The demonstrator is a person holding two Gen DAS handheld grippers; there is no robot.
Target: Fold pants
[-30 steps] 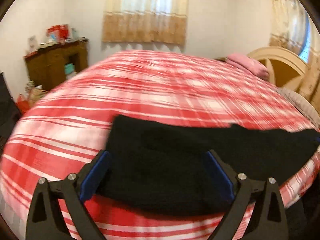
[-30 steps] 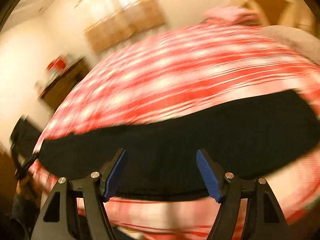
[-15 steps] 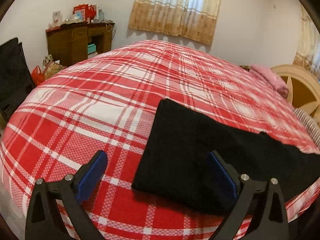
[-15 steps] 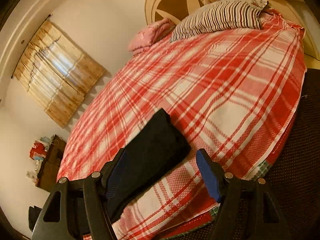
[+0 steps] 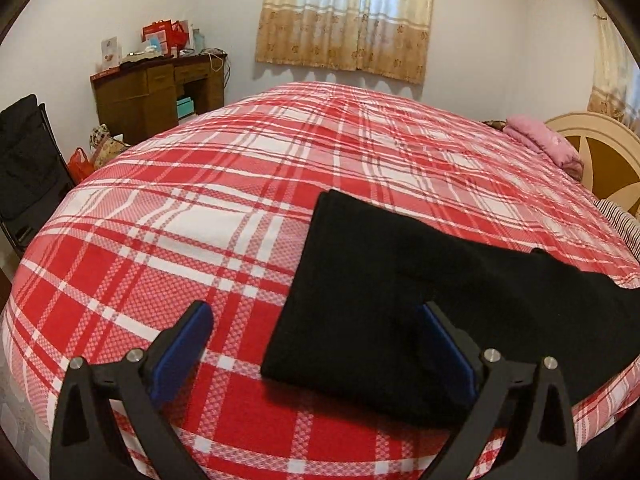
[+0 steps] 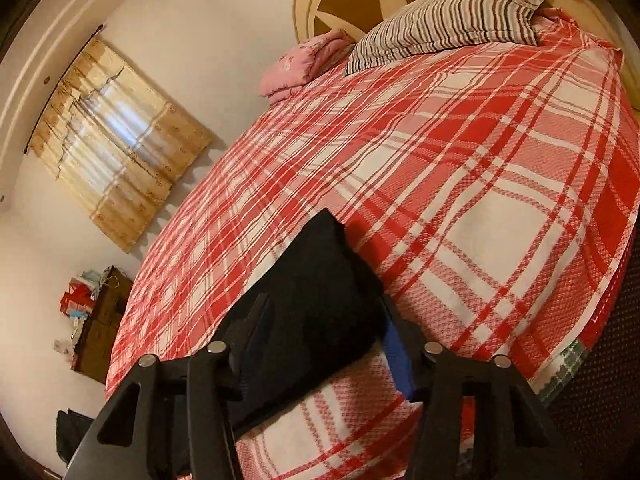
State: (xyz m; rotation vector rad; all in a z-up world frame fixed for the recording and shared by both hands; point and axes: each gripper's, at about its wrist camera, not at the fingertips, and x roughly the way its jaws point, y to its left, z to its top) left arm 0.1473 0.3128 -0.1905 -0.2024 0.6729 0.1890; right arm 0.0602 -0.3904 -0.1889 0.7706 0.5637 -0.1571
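The black pants (image 5: 400, 300) lie in a long strip on the red bed (image 5: 200, 220). Both the left gripper (image 5: 316, 344) and right gripper (image 6: 324, 336) are spread wide, 1 at each end, holding nothing. I think each must pinch its end next.

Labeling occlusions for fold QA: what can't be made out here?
- Left wrist: far right end of the black pants is cut off by the lens rim.
- Right wrist: whether the right gripper pinches the pants; cloth covers the left finger's pad.
- Items on the wooden desk: too small.
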